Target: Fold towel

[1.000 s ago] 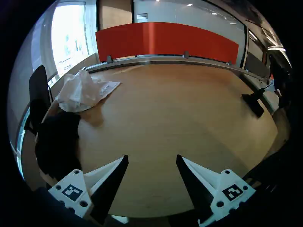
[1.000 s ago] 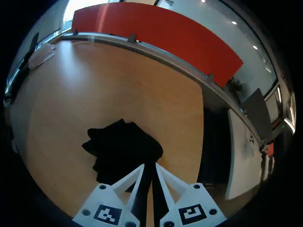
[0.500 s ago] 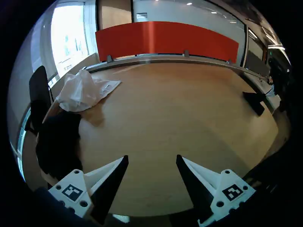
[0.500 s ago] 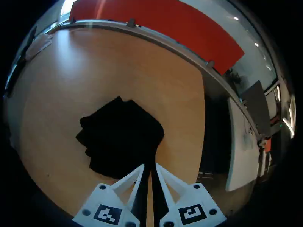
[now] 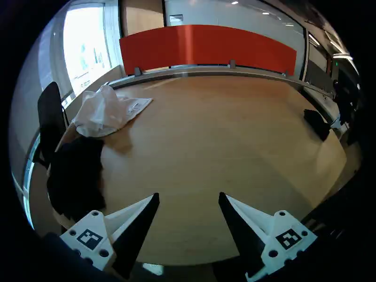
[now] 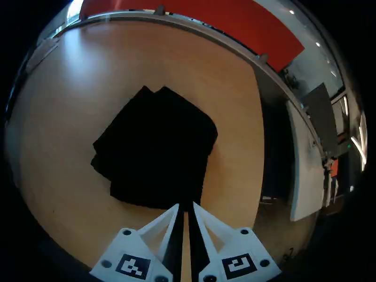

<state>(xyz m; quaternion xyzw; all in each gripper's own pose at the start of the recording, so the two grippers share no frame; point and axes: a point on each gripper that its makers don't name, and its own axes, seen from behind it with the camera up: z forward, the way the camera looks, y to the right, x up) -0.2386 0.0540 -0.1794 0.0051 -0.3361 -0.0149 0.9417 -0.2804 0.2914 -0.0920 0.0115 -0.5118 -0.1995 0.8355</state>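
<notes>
Our right tool (image 6: 186, 206) is closed to a thin slit. Its tips sit at the near edge of the black folded cloth towel (image 6: 155, 150), which lies flat on the light wooden counter (image 6: 61, 103). We cannot tell whether they pinch it. Our left tool (image 5: 188, 195) gapes wide, holding nothing, above the counter.

The left hand-held gripper (image 5: 187, 194) has two wedge-shaped fingers (image 5: 117, 218) of white plastic, each faced on its inner side with a black pad (image 5: 138, 225) that narrows to a sharp tip. The right hand-held gripper (image 6: 186, 205) is built the same. Every finger base carries a square black-and-white marker (image 5: 90, 238) ringed by small dark screw holes (image 5: 95, 214).
</notes>
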